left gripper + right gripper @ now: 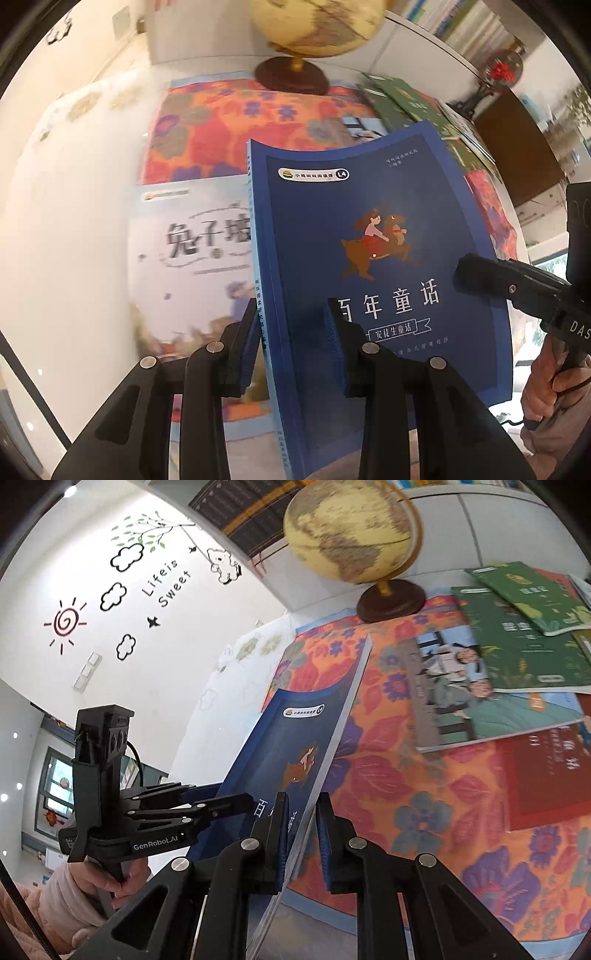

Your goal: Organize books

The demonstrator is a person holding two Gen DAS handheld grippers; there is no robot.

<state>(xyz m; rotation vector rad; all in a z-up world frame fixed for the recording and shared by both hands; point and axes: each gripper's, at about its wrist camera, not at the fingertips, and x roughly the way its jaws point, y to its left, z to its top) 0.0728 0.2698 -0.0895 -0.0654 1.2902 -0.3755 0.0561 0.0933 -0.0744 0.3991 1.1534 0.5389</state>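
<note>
On the table, a floral cloth (pixel 413 775) of orange, red and purple covers most of the top, and the blue book (pixel 369 258) held above it serves as the landmark. Beyond the blue book's far edge stands a globe (pixel 351 531) on a dark round base; its top is cut off in the left wrist view. To the right of the blue book, 2 green books (pixel 517 642) lie overlapping, their right ends cut by the frame. Nearer than those, still right of the blue book, an illustrated book (pixel 480 694) lies flat, and a red book (pixel 546 775) sits beside it, its title too blurred to read. Left of the blue book and under its spine side lies a pale book (pixel 192 258), blurred, with its lower part hidden by the gripper.

The blue book is tilted up off the cloth, its cover bowed. The left gripper (pixel 291 347) clamps its spine edge near the lower corner, 1 pad on the cover and 1 behind. The right gripper (pixel 299 838) pinches the opposite page edge, jaws closed on it. In each view the lower end of the blue book is hidden behind the fingers. A hand (pixel 122 882) in a pale sleeve grips the left tool's handle.
</note>
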